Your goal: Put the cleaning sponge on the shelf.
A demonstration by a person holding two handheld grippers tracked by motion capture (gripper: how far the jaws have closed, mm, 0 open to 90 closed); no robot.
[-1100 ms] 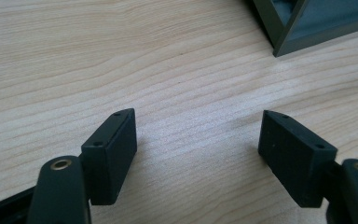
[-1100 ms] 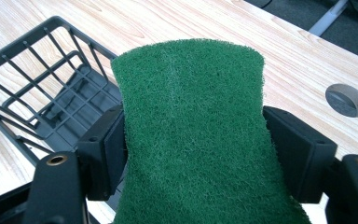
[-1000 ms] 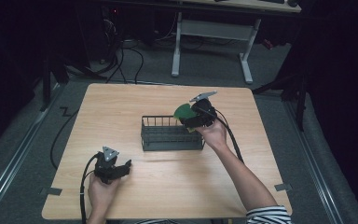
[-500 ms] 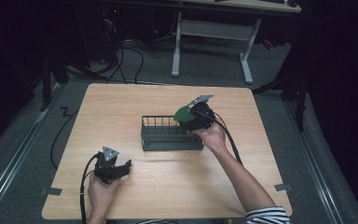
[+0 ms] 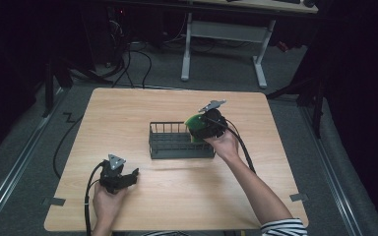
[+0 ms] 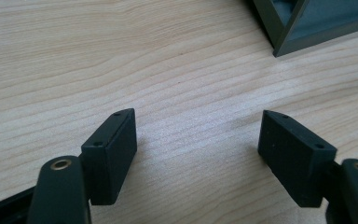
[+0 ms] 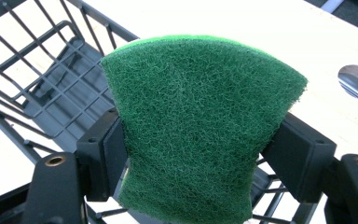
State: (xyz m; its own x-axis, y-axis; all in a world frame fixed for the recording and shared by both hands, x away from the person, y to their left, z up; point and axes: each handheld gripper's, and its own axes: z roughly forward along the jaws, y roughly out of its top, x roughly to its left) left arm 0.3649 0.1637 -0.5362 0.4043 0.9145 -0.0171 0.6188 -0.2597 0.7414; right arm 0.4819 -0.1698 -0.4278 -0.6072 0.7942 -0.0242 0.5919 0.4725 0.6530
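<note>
I had the desk (image 5: 177, 206) under both claws, light wood, bare over most of its top. Dark wire basket (image 5: 177, 142) sat near desk center, long side running 9 to 3 o'clock in the high view, w/ thin upright bars along its walls. In the right gripper view its wire floor and side bars showed behind and below the sponge, toward 9-10 o'clock.

My right claw (image 5: 197, 132) was at the basket's 3 o'clock end, over its rim, w/ my hand (image 5: 225, 145) behind it at approx 4 o'clock. It was pinching the green scouring sponge (image 7: 196, 130): both pads pressed into its sides, and the sponge bowed and narrowed where they squeezed it, flaring wider above. In the high view the sponge (image 5: 193, 123) showed as a green patch at the basket's right end, above the rim, not lying on the basket floor.

My left claw (image 6: 198, 144) sat low near the desk's 7 o'clock corner in the high view, well apart from the basket. Its jaws stood spread wide w/ nothing but bare wood between them. A basket corner (image 6: 303, 23) showed at approx 1 o'clock in the left gripper view.
</note>
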